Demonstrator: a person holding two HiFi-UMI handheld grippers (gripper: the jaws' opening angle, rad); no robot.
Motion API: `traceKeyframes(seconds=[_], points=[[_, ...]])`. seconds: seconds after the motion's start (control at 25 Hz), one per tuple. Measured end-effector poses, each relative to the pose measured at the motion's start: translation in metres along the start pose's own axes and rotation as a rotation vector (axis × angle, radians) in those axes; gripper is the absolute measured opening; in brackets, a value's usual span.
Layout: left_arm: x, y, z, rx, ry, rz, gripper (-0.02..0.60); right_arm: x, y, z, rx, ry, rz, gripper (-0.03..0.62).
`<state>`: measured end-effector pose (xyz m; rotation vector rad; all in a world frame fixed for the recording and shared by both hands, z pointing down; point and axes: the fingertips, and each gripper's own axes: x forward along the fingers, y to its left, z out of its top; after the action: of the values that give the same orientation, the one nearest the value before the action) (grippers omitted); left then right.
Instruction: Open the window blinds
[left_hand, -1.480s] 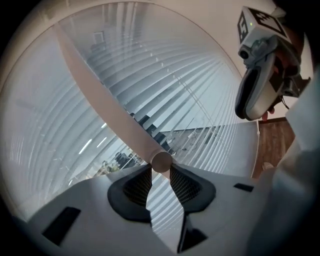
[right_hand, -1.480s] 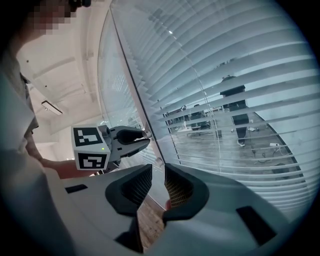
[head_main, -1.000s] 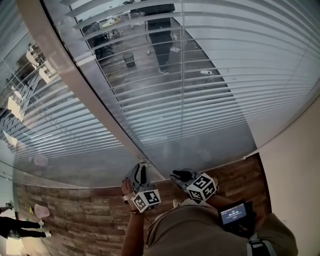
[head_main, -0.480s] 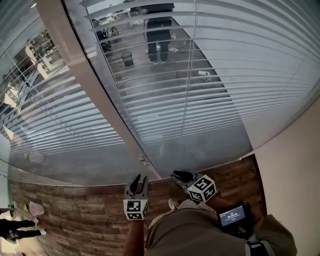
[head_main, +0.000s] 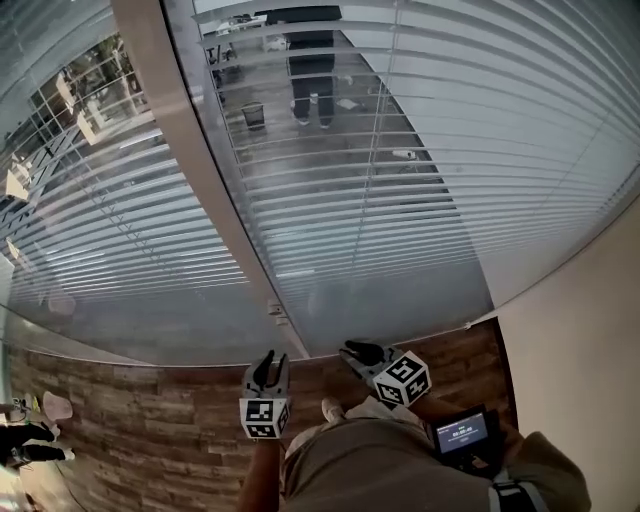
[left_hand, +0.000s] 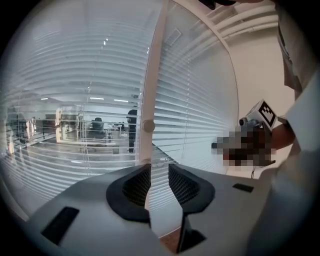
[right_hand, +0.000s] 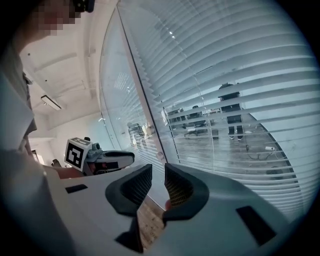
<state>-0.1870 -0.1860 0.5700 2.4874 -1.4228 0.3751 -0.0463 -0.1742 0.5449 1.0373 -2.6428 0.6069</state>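
The white horizontal-slat window blinds (head_main: 430, 140) hang across a tall glass wall straight ahead of the person. They form two panels split by a white upright frame post (head_main: 205, 190). The slats are tilted part-way, so an office beyond and a standing person (head_main: 310, 60) show dimly between them. The lowest slat stops short of the brown wood-plank floor (head_main: 140, 430).

The slats look thin, light and easily kinked. The sheen over them suggests they may sit behind glass, though that cannot be told for sure. Either way they are no place to grip. One likelier hold is the thin vertical cord (head_main: 372, 170) running down the right panel, which looks slim and probably slippery and would need a firm pinch. The other is the small round knob (left_hand: 148, 125) on the post, which would want a pinch and a twist. Which of the two works the slats cannot be made out.

The left gripper (head_main: 268, 362) is low, near the foot of the post and aimed at it. Its black ribbed pads (left_hand: 135, 186) stand apart, with only the post seen through the gap, and they grasp nothing. The right gripper (head_main: 357, 350) is just beside it and points at the right panel, its jaws parted by a narrow gap and empty. A small black screen device (head_main: 462, 434) sits at the person's waist. A plain cream wall (head_main: 590, 340) closes the right side.
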Motion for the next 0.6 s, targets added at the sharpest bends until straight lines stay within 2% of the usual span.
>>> traceKeyframes(seconds=[0.28,0.6], points=[[-0.002,-0.031,0.007,-0.020,0.013,-0.016,0.107,-0.026,-0.005,0.016,-0.014,-0.039,0.008,0.087],[-0.026,-0.101,0.018,-0.014,0.034,-0.022,0.107,-0.096,0.003,0.009,0.010,-0.043,0.008,0.087]])
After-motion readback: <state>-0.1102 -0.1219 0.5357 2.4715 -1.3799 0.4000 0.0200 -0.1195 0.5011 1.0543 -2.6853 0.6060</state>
